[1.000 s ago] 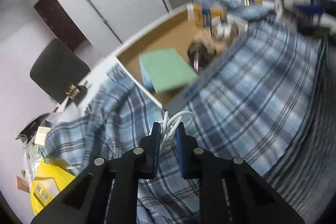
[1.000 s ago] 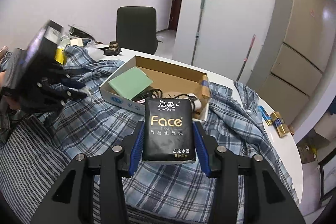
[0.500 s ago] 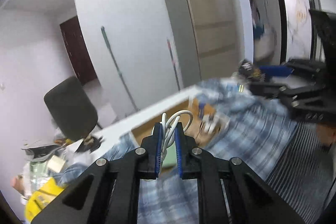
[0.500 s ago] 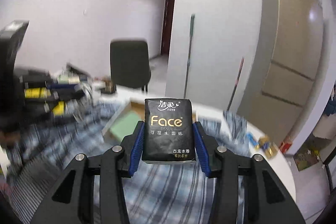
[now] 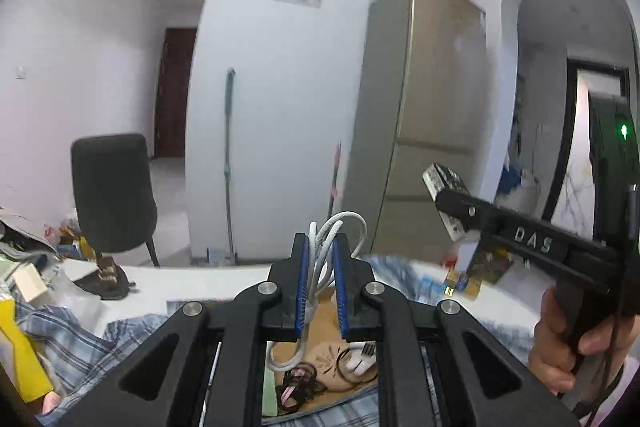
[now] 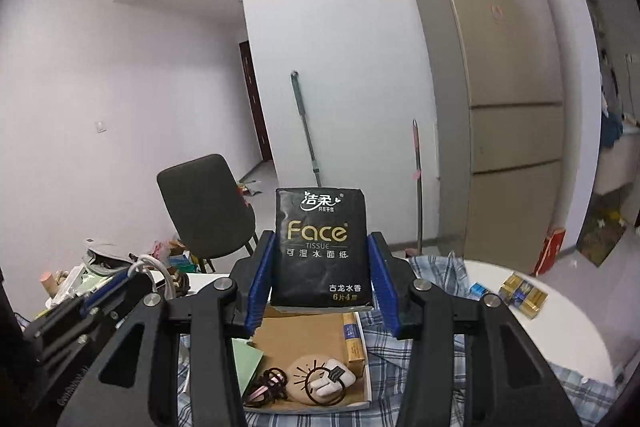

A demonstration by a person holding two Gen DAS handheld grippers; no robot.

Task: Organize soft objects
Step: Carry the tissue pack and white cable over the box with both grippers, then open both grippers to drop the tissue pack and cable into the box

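My left gripper [image 5: 320, 259] is shut on a bundle of white cable [image 5: 332, 231], whose loops stick up above the blue pads while a strand hangs down into the cardboard box [image 5: 316, 311]. My right gripper [image 6: 322, 267] is shut on a black Face tissue pack [image 6: 320, 247], held upright above the same box [image 6: 304, 335]. The box holds a green pad [image 6: 244, 363], hair ties [image 6: 272, 383] and a tan pouch [image 6: 316, 375]. In the left wrist view the right gripper [image 5: 452, 203] shows at the right, gripped by a hand [image 5: 556, 351]. The left gripper [image 6: 132, 279] appears at the left of the right wrist view.
A blue plaid shirt [image 6: 432, 347] covers the white table [image 6: 560, 327] around the box. A black chair [image 6: 208, 207] stands behind the table, with clutter [image 5: 24, 267] at the table's left end. Small gold boxes [image 6: 524, 295] lie at the right. A tall fridge [image 6: 508, 87] and mop handles stand against the wall.
Both grippers have risen and tilted up, so the views now show the room instead of the tabletop. The cable came up off the shirt with the left gripper. The tissue pack stays gripped.
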